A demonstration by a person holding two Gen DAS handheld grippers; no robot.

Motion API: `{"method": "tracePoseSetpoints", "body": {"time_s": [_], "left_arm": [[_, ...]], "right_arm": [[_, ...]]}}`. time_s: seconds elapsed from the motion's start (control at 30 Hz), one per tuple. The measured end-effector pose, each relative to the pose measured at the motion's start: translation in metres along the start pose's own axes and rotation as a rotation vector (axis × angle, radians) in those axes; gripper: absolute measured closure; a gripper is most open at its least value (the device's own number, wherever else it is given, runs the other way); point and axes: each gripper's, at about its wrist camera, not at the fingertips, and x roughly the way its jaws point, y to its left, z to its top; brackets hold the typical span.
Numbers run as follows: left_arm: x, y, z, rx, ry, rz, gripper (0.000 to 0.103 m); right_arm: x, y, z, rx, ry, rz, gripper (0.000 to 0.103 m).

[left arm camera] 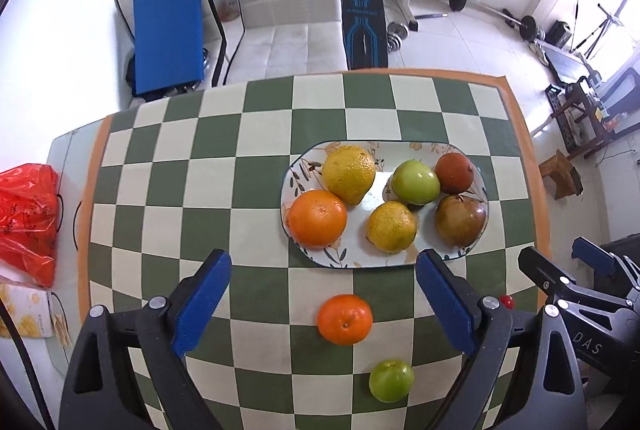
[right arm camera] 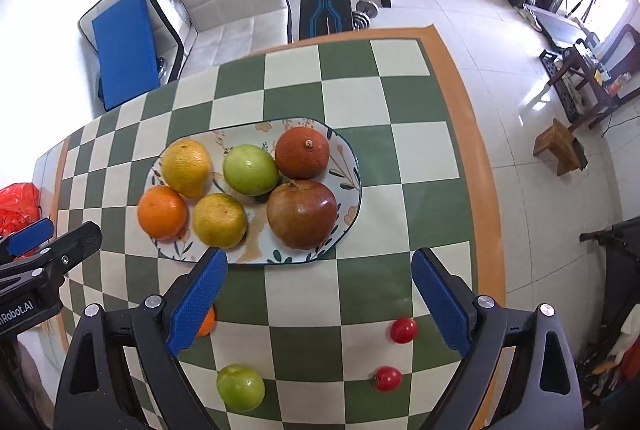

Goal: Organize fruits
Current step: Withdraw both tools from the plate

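Plate (right arm camera: pixel 352 165): oval, patterned, on the checked cloth (right arm camera: pixel 360 89); it holds six fruits packed close, with little bare space except near its front rim.
Loose fruit: an orange (left arm camera: pixel 345 318) and a green apple (left arm camera: pixel 391 380) lie on the cloth in front of the plate; two small red tomatoes (right arm camera: pixel 403 329) (right arm camera: pixel 387 378) lie to the right, near the cloth's orange border.
Left gripper (left arm camera: pixel 323 304): fingers spread wide, holding nothing, hovering with the orange between them but not touching it.
Right gripper (right arm camera: pixel 319 300): fingers also wide apart and empty, above bare cloth between the apple and the tomatoes.
Risk, rolling: all four loose pieces are round; a finger that nudges one before closing could send it off, and the tomatoes sit nearest the table edge.
Risk, crowding: adding the orange to a full plate could knock the near lemon (left arm camera: pixel 391 226) or the big orange (left arm camera: pixel 317 218) over the low rim.
Risk, squeeze: the tomatoes are small and likely soft; a hard or off-centre pinch may squash them or pop them out.
Risk, collision: the two grippers work close together over the same patch; the left one shows at the right camera's edge, so crossing reaches may clash.
Risk, hidden target: in the right view, the orange is half covered by a finger, so a reach from there is poorly seen.
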Motion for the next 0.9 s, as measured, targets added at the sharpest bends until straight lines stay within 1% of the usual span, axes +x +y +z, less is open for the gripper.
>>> {"method": "tracePoseSetpoints", "body": {"time_s": [0.1, 0.33, 0.47, 0.7, 0.9], "left_arm": [[-0.019, 0.005, -0.011, -0.009, -0.029, 0.010, 0.009], [-0.064, 0.008, -0.038, -0.023, -0.101, 0.008, 0.009], [-0.086, 0.007, -0.048, -0.020, -0.142, 0.008, 0.009], [-0.105, 0.010, -0.061, -0.044, -0.189, 0.010, 0.009], [-0.117, 0.009, -0.066, -0.042, -0.223, 0.026, 0.009]], "right_arm": [[-0.023, 0.003, -0.008, -0.010, -0.034, -0.003, 0.008], [-0.073, 0.012, -0.033, -0.049, -0.108, -0.027, 0.008], [-0.102, 0.015, -0.047, -0.057, -0.146, -0.016, 0.007], [-0.143, 0.022, -0.069, -0.065, -0.207, -0.010, 0.007], [-0.158, 0.023, -0.081, -0.063, -0.225, -0.009, 0.007]]}}
